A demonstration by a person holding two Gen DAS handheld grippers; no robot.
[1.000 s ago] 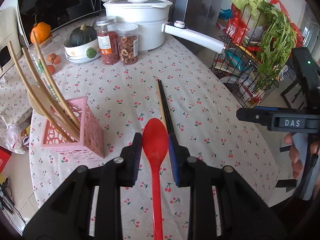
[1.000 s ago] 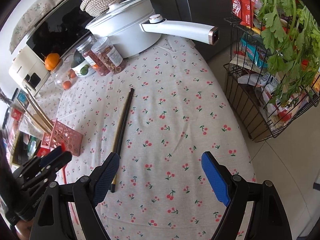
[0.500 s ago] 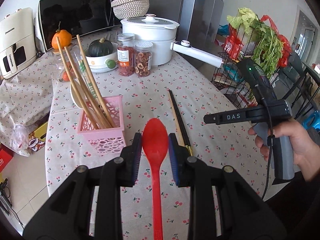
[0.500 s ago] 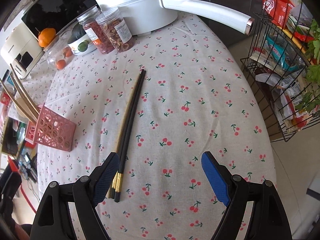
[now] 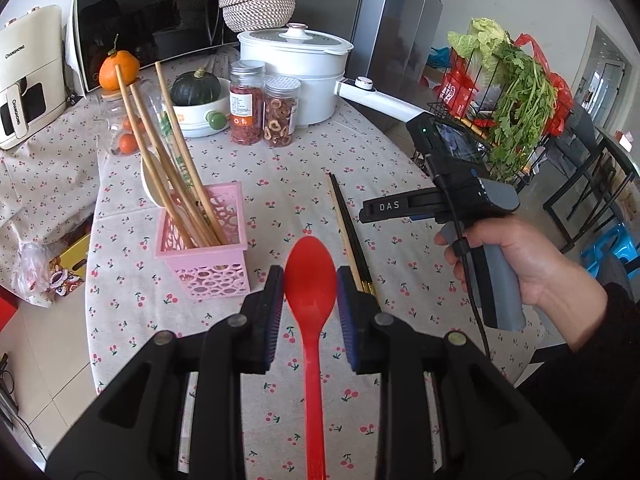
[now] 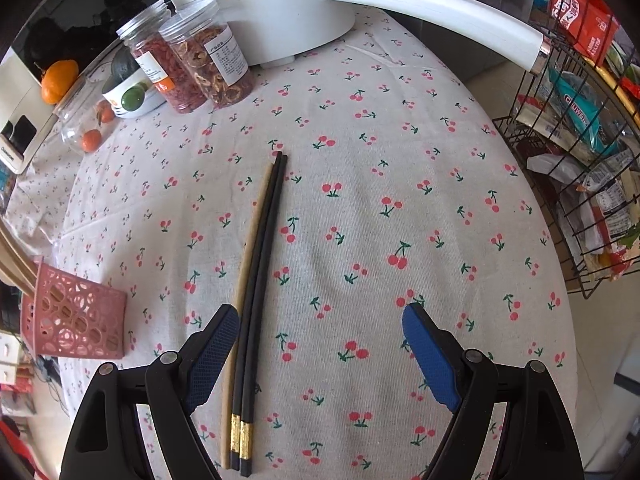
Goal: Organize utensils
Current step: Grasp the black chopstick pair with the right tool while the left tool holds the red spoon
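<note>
Gripping the light red plastic spoon (image 5: 310, 280), your left gripper (image 5: 310, 292) holds; your wide-open right gripper (image 6: 316, 344) should pinch the thin, slippery black chopsticks (image 6: 260, 280) mid-length.

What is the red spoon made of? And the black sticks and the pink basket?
Red spoon: looks like smooth, slightly see-through plastic. Black chopsticks: matte, gold-banded ends; lacquered wood or plastic, can't tell. Pink basket: moulded plastic with cut-out holes.
</note>
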